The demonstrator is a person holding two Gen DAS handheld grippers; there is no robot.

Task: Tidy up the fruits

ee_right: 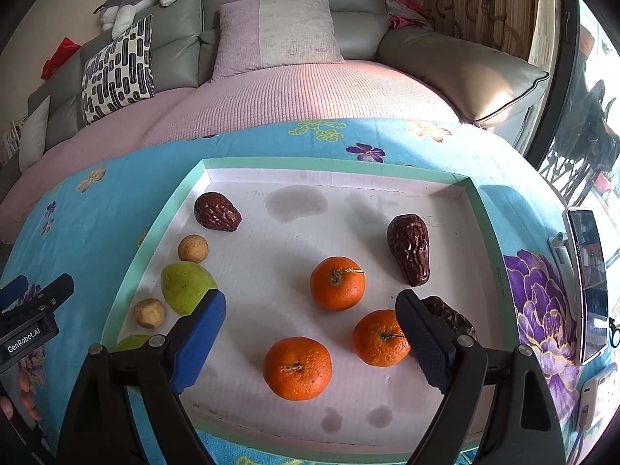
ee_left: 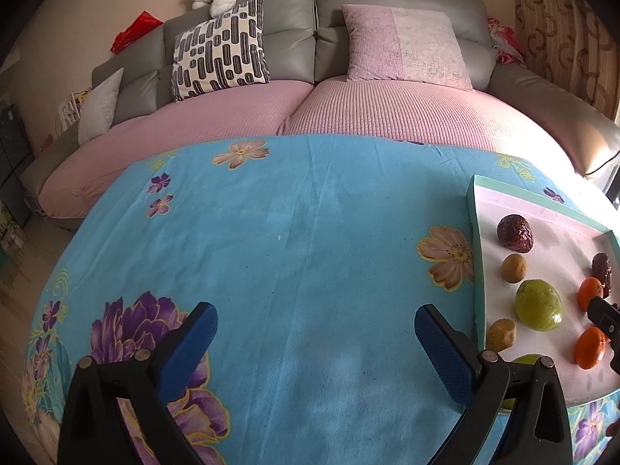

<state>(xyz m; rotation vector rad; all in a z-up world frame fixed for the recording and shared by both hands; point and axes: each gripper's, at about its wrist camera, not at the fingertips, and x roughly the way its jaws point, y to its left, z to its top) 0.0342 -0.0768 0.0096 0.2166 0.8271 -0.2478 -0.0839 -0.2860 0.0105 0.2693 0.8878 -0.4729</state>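
Both claws were held apart: the left gripper [ee_left: 316, 343] over the cloth [ee_left: 302, 240], the right gripper [ee_right: 310, 333] over 3 oranges [ee_right: 297, 368] in the tray [ee_right: 333, 163].

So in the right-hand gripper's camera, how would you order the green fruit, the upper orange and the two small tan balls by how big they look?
1. Upper orange and green fruit, too alike to rank; a finger hides part of the green one.
2. The two tan balls, about equal.
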